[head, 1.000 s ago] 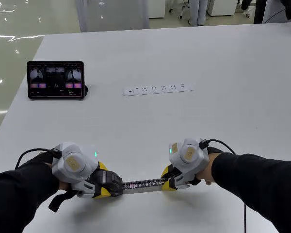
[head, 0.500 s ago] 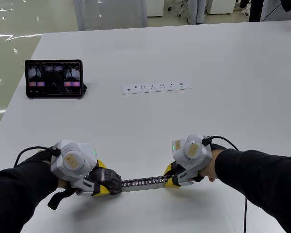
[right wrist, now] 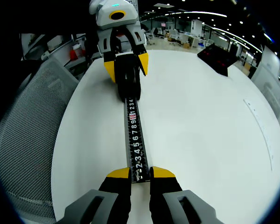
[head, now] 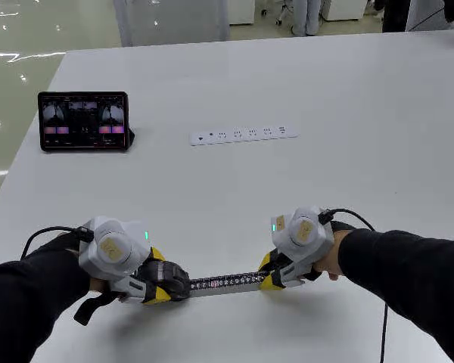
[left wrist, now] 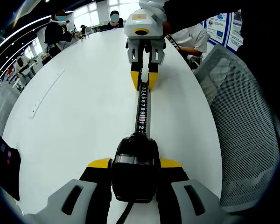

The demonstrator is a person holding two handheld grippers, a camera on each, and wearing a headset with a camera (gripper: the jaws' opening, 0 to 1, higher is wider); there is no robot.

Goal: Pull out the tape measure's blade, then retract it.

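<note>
- Yellow-tipped jaws of my left gripper (left wrist: 135, 164) are clamped on the two sides of the black tape measure (left wrist: 135, 175), so the case sits squarely between them.
- My right gripper (right wrist: 140, 173) faces the left one, its jaws closed on the free end of the blade (right wrist: 134, 135).
- A short run of the blade is out of the case. It stretches straight from one gripper to the other, with its printed numbers facing up.
- The blade lies low along the white table (head: 325, 113). I cannot tell whether it touches the surface along its whole length.
- In the head view both grippers work near my edge of the table, with my dark sleeves coming in from either side.
- Farther out, a white power strip (head: 244, 135) lies flat, well apart from the tape measure.
- A black tablet (head: 83, 121) stands propped toward the far left, its screen lit.
- A grey mesh chair (left wrist: 242, 116) sits just beside the table's edge in the left gripper view.
</note>
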